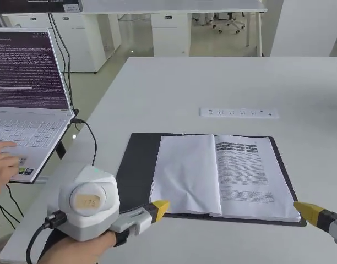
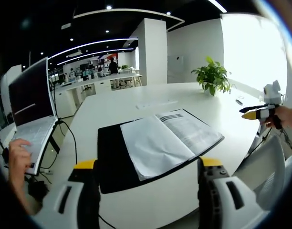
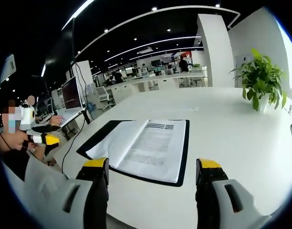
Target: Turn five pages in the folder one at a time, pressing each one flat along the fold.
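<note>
White workbench (image 1: 212, 82) is seen stretching across the head view, with an open laptop (image 1: 25, 93) set at its left edge. Toward the near edge, a black folder (image 1: 136, 170) is laid open and flat. Its dark left cover is partly bared. A blank, slightly creased left page (image 1: 185, 173) and a printed right page (image 1: 243, 170) are spread over the rest, and they meet at the fold near the middle. A power strip (image 1: 238, 113) is placed beyond the folder, well apart from it.

The left gripper (image 2: 148, 164) is held off the folder's near left corner, and the right gripper (image 3: 153, 163) off its near right corner. Both sets of jaws are spread wide and nothing is gripped; no paper is touched.

By these signs, a page turn is judged to be about to begin rather than under way. For the next move, the outer edge of the printed page would need to be reached and a single sheet pinched. The sheet would then be carried over the fold and pressed flat along it.
</note>
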### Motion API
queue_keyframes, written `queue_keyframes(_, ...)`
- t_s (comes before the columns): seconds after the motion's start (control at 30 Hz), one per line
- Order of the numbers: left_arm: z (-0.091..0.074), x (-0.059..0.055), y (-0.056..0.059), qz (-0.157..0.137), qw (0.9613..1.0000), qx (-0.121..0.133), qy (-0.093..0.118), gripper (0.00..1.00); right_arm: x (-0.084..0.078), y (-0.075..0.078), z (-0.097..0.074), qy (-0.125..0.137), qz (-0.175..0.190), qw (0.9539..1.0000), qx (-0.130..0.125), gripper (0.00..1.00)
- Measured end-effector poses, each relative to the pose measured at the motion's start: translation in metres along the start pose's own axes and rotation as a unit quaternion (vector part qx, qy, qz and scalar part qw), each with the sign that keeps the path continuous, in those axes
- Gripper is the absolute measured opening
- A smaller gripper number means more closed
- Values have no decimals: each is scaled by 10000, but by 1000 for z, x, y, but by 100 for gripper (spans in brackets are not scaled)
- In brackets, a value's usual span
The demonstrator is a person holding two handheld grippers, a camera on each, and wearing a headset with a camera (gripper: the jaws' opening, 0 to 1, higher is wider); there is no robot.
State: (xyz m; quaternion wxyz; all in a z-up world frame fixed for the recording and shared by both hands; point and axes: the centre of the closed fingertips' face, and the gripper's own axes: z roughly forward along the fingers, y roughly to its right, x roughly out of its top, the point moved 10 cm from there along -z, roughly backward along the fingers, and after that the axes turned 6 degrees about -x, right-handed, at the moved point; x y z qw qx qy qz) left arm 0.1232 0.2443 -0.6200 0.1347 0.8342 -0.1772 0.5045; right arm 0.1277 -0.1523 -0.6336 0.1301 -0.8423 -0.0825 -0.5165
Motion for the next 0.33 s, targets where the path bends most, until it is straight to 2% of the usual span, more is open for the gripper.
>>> queue_keyframes(0.1, -2, 1, 4, -28, 10000, -48, 30, 88, -1, -1, 0, -14, -16, 10000, 19, 76)
queue_keyframes(0.33, 0, -1, 10, 167, 9998, -124, -54, 90, -5, 3, -5, 47, 105, 9999, -51, 78)
